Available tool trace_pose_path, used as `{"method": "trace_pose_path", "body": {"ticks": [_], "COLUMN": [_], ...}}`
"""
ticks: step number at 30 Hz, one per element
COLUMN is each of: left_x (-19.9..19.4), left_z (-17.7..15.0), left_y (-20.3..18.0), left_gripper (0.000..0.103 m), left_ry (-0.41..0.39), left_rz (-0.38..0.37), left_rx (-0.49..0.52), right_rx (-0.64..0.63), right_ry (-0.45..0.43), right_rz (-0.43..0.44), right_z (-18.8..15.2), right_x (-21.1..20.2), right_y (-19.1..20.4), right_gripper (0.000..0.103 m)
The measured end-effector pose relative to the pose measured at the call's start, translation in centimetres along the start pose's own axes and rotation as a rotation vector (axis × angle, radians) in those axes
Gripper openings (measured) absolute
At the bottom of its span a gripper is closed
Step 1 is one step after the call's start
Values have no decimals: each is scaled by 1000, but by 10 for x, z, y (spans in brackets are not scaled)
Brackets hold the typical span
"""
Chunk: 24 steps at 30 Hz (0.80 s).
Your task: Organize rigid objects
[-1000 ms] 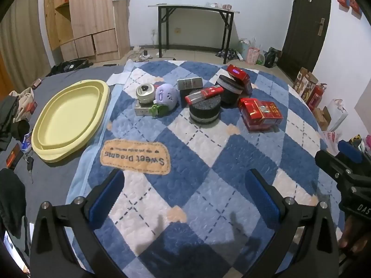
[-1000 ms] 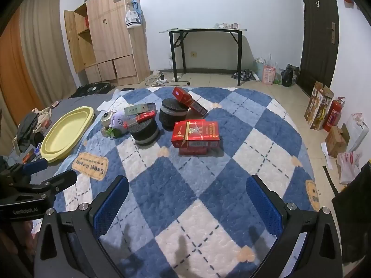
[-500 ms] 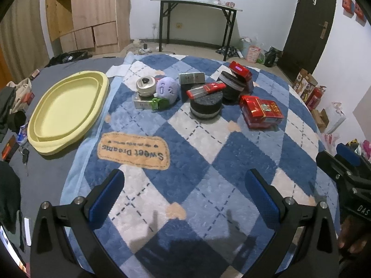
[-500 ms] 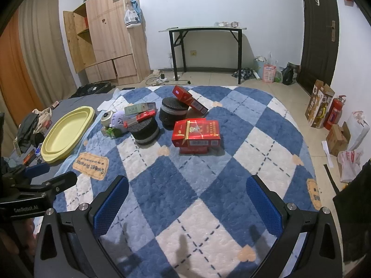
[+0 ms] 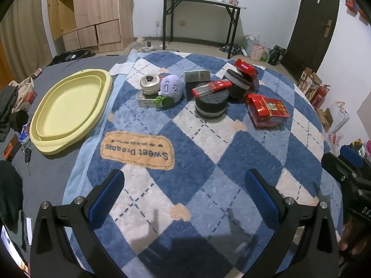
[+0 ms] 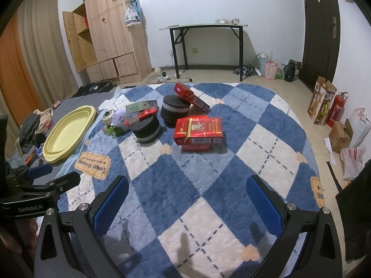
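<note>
Left wrist view: nearest the lens the left gripper hangs over the blue-and-white checked blanket, jaws spread wide with nothing between them, its lower frame cut off by the picture's edge. At the right border a black slice of the right gripper shows; from its own camera the right gripper is likewise spread and empty. Beyond lies the "Sweet Dreams" patch, lettering upside down to this view. Further out, well apart from both tools, the objects cluster: a red carton lying flat, long axis running away and to the right; a black-and-white round tin with a slim red box across its top, long axis left to right; behind it a second round tin, half hidden by a tilted red box. Left of these sit a purple plush, a small round metal tin and a grey box whose print is too small to read. The yellow oval tray lies empty at far left, off the blanket
</note>
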<state>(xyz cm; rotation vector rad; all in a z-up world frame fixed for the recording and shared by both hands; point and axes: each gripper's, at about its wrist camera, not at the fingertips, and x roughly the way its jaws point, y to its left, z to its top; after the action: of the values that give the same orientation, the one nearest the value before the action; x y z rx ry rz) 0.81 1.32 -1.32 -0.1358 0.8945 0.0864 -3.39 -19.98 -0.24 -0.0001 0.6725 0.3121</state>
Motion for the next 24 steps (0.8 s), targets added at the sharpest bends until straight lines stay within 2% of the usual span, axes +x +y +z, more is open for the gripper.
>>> {"method": "trace_pose_path", "body": {"ticks": [3,7,14,17,24], "left_x": [5,11,45,65,130], "left_z": [13,37,78,98,135], "left_y": [13,24,57,63,80], "left_gripper": [103,103,103,103,103], "left_ry": [-4,-45,-45,-60,-39], "left_rz": [-1,42,10,48,148], "left_rx": [-26,24,-16,0,65], "right_rx": [7,-19,-22,16,31], "right_ry": [-3,0,-11,-28,3], "right_rz": [0,-14,-6,-58,-59], "right_z": [3,11,32,43,49], "right_x": [5,23,79,109,166], "right_y": [-2,-1,2,-4,-3], "right_gripper": [103,103,103,103,103]}}
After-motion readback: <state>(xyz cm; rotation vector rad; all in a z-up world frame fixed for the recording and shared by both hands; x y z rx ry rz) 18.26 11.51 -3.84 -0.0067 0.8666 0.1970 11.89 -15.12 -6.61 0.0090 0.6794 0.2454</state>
